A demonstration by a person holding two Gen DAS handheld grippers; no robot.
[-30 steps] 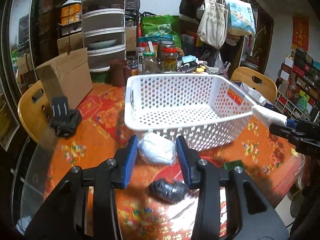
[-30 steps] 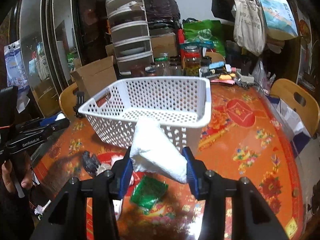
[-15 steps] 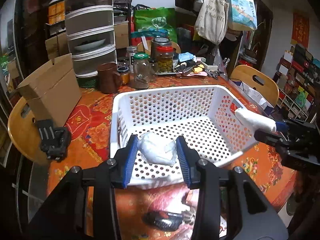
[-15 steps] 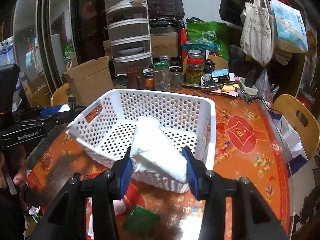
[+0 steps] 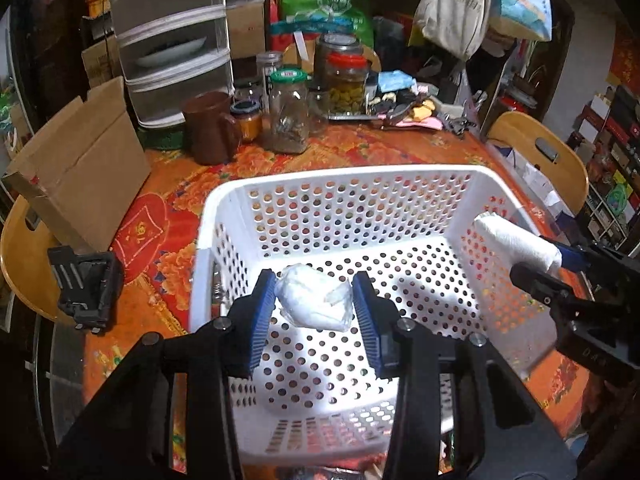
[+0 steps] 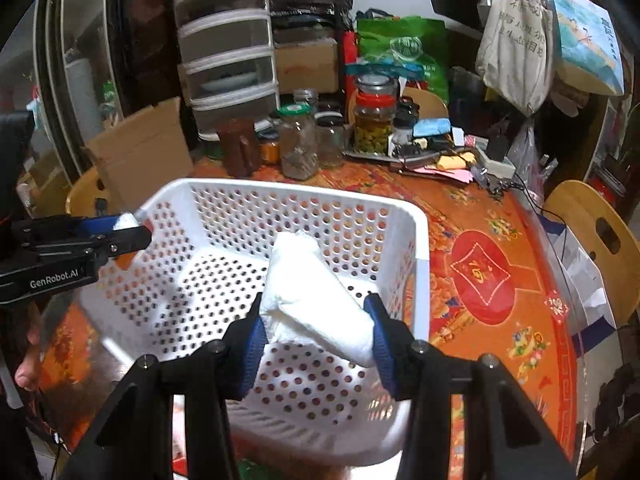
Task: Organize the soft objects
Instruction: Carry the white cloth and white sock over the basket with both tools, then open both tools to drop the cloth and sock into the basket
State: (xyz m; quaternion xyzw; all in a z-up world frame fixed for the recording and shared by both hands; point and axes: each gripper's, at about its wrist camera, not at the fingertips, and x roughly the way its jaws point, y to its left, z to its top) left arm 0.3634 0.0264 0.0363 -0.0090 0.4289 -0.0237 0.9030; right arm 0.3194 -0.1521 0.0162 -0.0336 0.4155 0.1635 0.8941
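A white perforated basket (image 5: pixel 344 176) stands on the orange patterned table; it also shows in the right wrist view (image 6: pixel 422 240). My left gripper (image 5: pixel 314 300) is shut on a white plastic-wrapped soft bundle (image 5: pixel 316 300) and holds it above the basket's inside. My right gripper (image 6: pixel 316 320) is shut on a folded white cloth (image 6: pixel 308 292) and holds it over the basket from the other side. The right gripper with the cloth shows in the left wrist view (image 5: pixel 516 242). The left gripper shows in the right wrist view (image 6: pixel 120 226).
Jars (image 5: pixel 289 112), a brown jug (image 5: pixel 208 128) and a drawer tower (image 5: pixel 172 40) stand behind the basket. A cardboard box (image 5: pixel 80 160) and a black gadget (image 5: pixel 84 284) are at the left. Wooden chairs (image 6: pixel 600 240) ring the table.
Both grippers rose from table level and moved forward over the basket with their soft items. The items left on the table in front of the basket dropped out of view.
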